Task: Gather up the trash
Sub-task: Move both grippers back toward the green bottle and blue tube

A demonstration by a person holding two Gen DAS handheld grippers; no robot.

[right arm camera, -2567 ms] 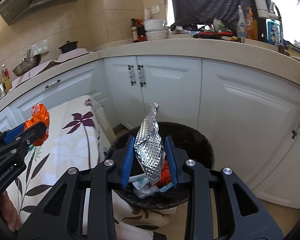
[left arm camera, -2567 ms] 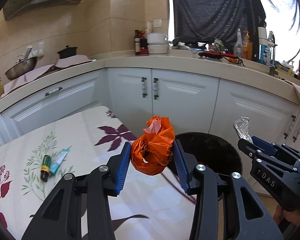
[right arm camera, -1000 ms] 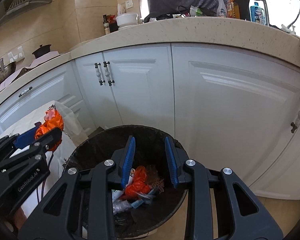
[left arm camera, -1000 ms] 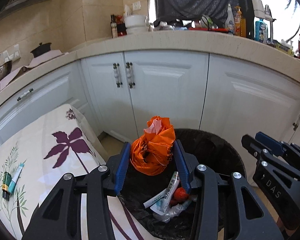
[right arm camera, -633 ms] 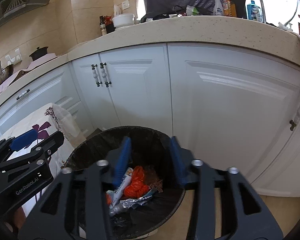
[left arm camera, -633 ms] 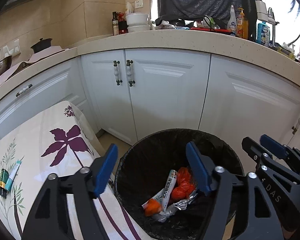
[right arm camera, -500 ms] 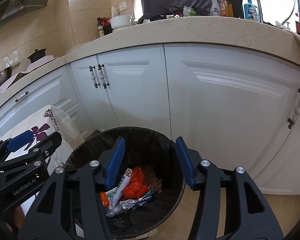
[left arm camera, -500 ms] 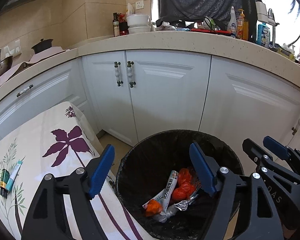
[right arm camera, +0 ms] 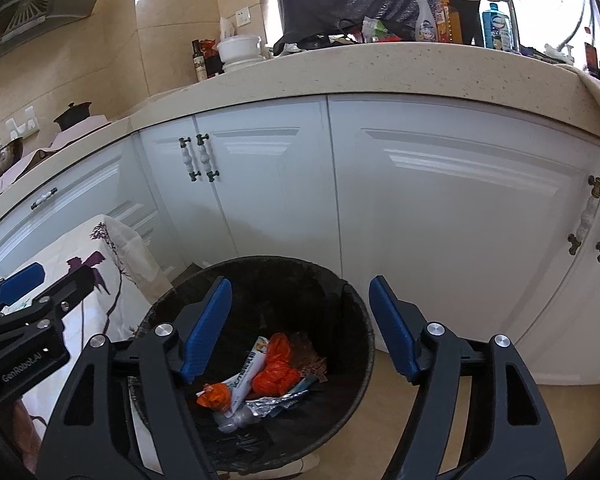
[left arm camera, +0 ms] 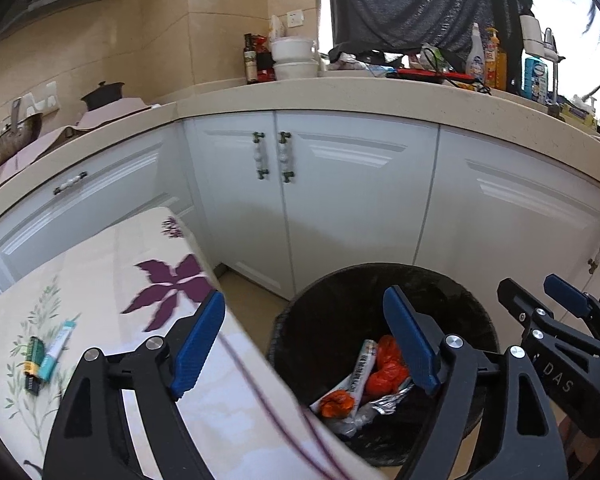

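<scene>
Trash [right arm camera: 274, 372]: crumpled orange plastic, foil, tube in round black bin [right arm camera: 352, 300]. Left gripper [left arm camera: 304, 344] and right gripper [right arm camera: 300, 324] just opened wide, empty.

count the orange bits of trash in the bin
2 clear ones: a larger crumpled orange bag mid-bin, and a smaller orange wad nearer the table side of the black bin. More may lie buried beneath.

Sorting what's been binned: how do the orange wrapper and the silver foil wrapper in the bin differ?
The orange wrapper is bright, crumpled into a rounded bunch, and lies on top near the middle. The silver foil wrapper is shiny, flattened and lies lower, partly under other trash. Both rest inside the black trash bin.
</scene>
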